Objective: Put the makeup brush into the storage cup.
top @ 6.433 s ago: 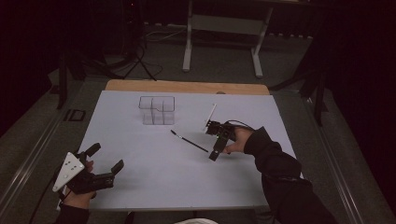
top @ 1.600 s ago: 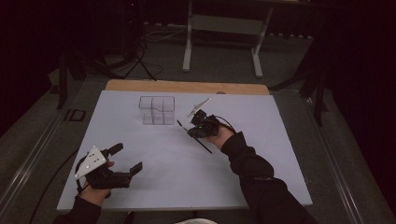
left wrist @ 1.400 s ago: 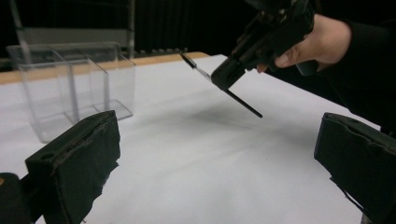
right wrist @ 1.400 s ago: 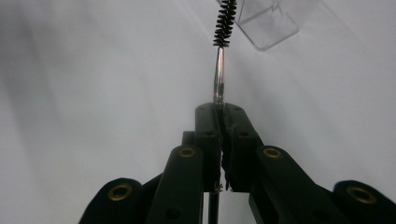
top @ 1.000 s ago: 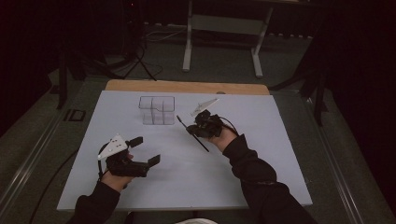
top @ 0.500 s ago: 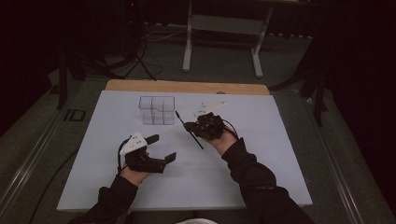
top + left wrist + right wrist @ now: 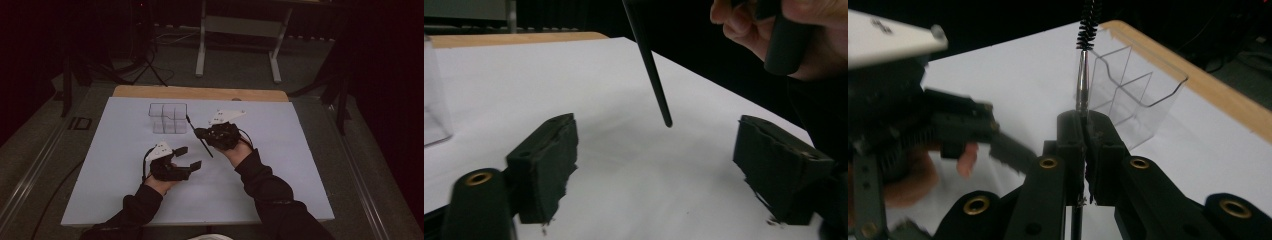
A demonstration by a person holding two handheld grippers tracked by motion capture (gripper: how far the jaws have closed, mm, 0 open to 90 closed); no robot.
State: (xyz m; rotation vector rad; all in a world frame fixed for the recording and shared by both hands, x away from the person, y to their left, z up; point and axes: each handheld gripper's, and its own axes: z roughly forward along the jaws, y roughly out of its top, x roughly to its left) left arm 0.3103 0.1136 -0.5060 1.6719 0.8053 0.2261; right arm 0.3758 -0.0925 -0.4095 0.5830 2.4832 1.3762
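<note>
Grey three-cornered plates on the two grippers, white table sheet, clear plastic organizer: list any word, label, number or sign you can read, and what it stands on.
None can be read.
Grey three-cornered plate on the right gripper: small dark marks, too small to read; blurred in the right gripper view.
Grey three-cornered plate on the left gripper: dark specks, unreadable.
Clear plastic compartment organizer: no print visible.
White table sheet: no print visible.
Thin black brush: no marking visible.

Thin black brush (image 7: 200, 139) tilted, bristle tip beside clear organizer (image 7: 168, 117).
</note>
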